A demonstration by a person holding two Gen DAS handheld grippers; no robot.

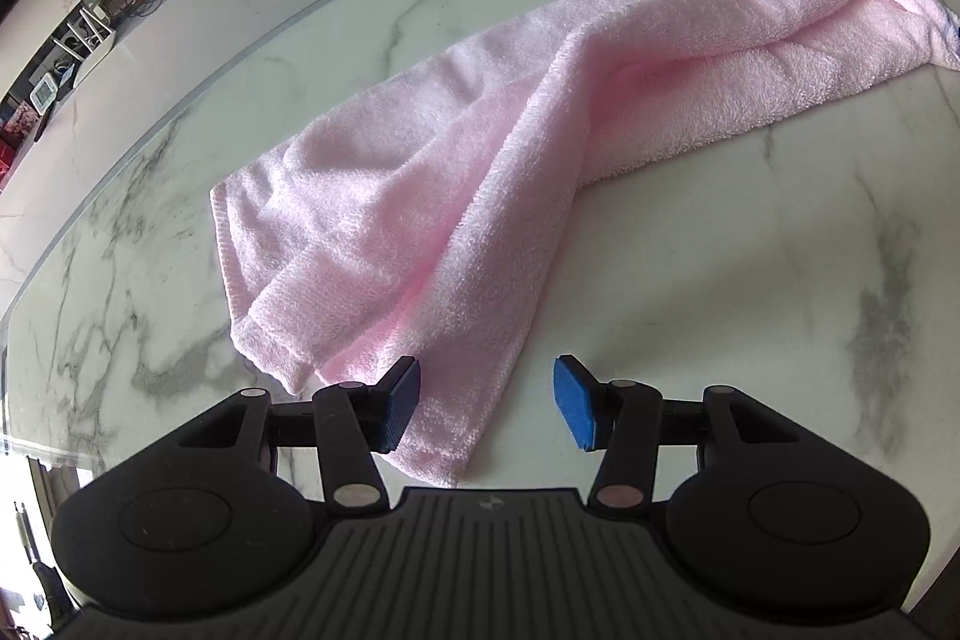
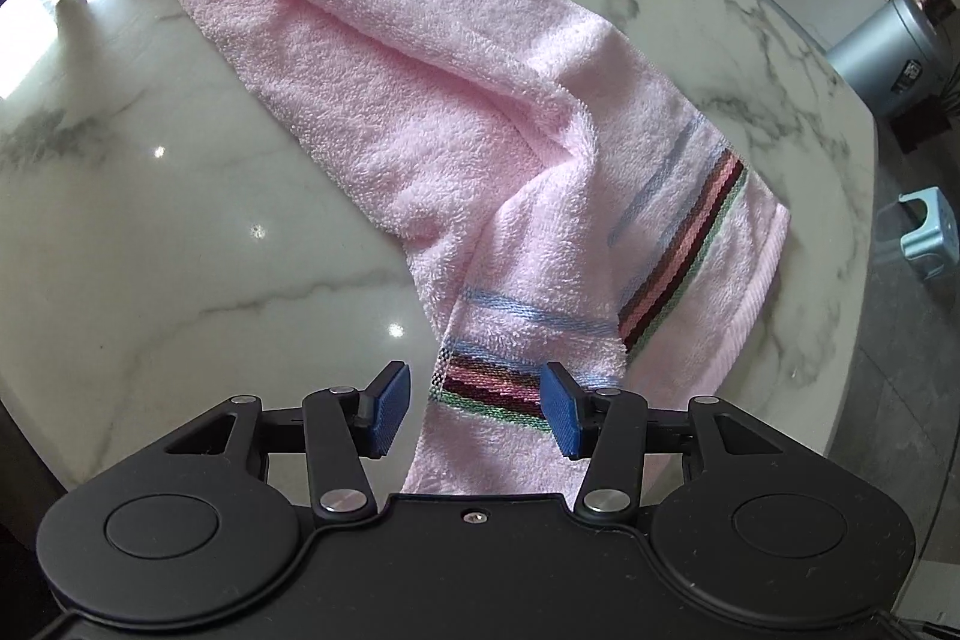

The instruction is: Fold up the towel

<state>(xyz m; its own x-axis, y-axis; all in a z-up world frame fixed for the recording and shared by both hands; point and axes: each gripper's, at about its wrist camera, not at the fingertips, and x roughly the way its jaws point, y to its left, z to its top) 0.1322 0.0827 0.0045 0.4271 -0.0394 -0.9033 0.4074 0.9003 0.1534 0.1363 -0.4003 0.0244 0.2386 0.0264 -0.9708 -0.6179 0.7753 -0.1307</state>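
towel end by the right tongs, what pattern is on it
Pink towel with a woven stripe band: blue, pink, dark brown, green. Clearest in the right wrist view.

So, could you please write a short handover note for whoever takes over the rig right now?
Left gripper: open, holding nothing, at the plain end of the pink towel.
Right gripper: open, holding nothing, with the striped end lying between its fingers.
The towel lies crumpled and twisted lengthwise across the marble table.
Done: no neat fold made.
Left: grasp both ends, flatten the towel, then fold it.
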